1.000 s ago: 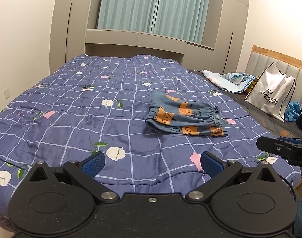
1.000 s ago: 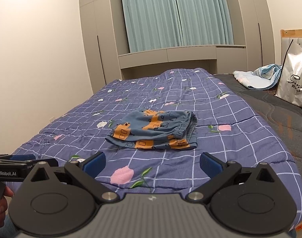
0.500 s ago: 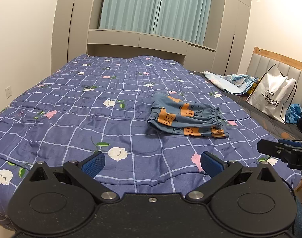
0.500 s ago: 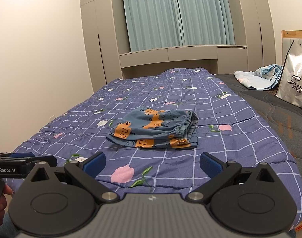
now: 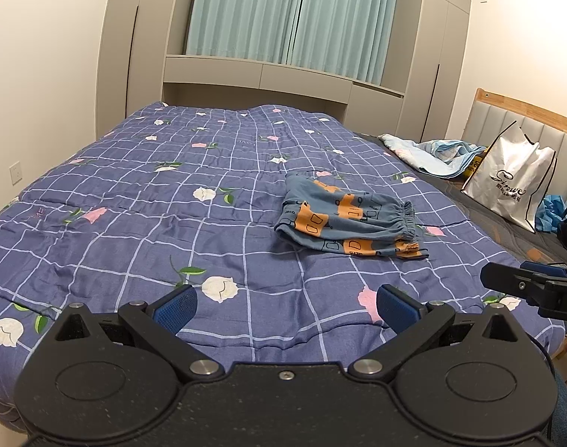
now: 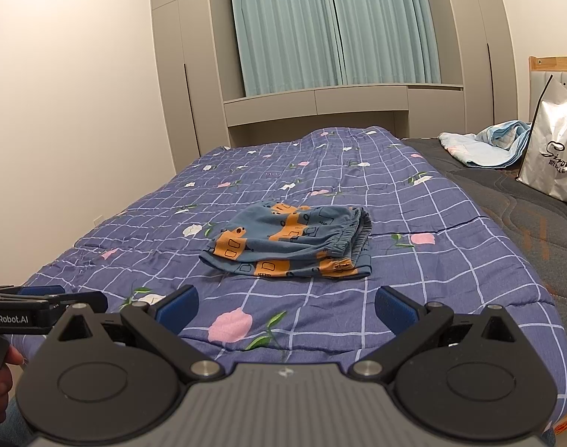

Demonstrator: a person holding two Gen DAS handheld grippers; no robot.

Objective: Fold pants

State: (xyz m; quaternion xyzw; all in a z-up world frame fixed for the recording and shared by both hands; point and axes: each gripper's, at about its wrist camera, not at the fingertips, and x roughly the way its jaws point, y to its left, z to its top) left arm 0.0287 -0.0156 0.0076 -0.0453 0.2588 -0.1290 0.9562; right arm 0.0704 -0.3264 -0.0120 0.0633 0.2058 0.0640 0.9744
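Note:
The blue pants with orange patches (image 5: 348, 219) lie folded in a compact stack on the purple checked quilt (image 5: 171, 223), elastic waistband to the right. They also show in the right wrist view (image 6: 291, 240). My left gripper (image 5: 283, 307) is open and empty, held near the bed's front edge, well short of the pants. My right gripper (image 6: 285, 307) is open and empty, also back from the pants. Each gripper shows at the edge of the other's view: the right one (image 5: 537, 287) and the left one (image 6: 41, 307).
A white shopping bag (image 5: 510, 182) and a crumpled light-blue cloth (image 5: 440, 152) sit on the dark mattress at the right by the headboard. Grey wardrobes and teal curtains stand behind the bed. A wall is at the left.
Both grippers have drawn back slightly and risen; the pants lie unchanged on the quilt. Both jaws stay open.

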